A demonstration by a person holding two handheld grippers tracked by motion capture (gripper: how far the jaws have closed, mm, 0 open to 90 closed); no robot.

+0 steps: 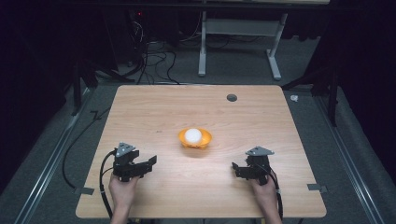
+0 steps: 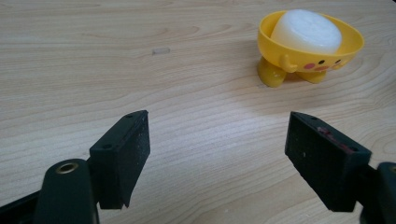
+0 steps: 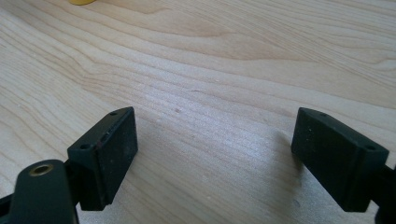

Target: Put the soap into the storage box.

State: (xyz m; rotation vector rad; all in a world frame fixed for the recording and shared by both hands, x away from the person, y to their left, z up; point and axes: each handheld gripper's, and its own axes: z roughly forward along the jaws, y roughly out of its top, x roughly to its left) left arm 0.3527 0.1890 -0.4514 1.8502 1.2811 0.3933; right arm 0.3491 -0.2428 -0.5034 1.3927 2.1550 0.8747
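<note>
At the near edge of the wooden table (image 1: 140, 107), 2 hands come in from below, each holding a gripper. The left gripper (image 1: 145, 164) sits at the near left, its jaws spread wide with nothing between them; in the left gripper view (image 2: 217, 149) bare wood shows in the gap. The right gripper (image 1: 237, 169) sits at the near right, well apart from the left one, its jaws likewise spread and empty, as the right gripper view (image 3: 215, 149) shows over plain wood grain.

Farther in, near the middle of the table and between the 2 grippers, stands a yellow bowl (image 1: 205, 139) on 2 short feet, upright, with a small face printed on its side. A white rounded lump (image 1: 193, 135) rests inside it, rising above the rim. Neither gripper touches the bowl.

Beyond that, a dark round hole (image 1: 231, 97) sits near the table's far edge. Past the table, cables (image 1: 154, 60) lie on the grey floor beside a white frame (image 1: 238, 28).
</note>
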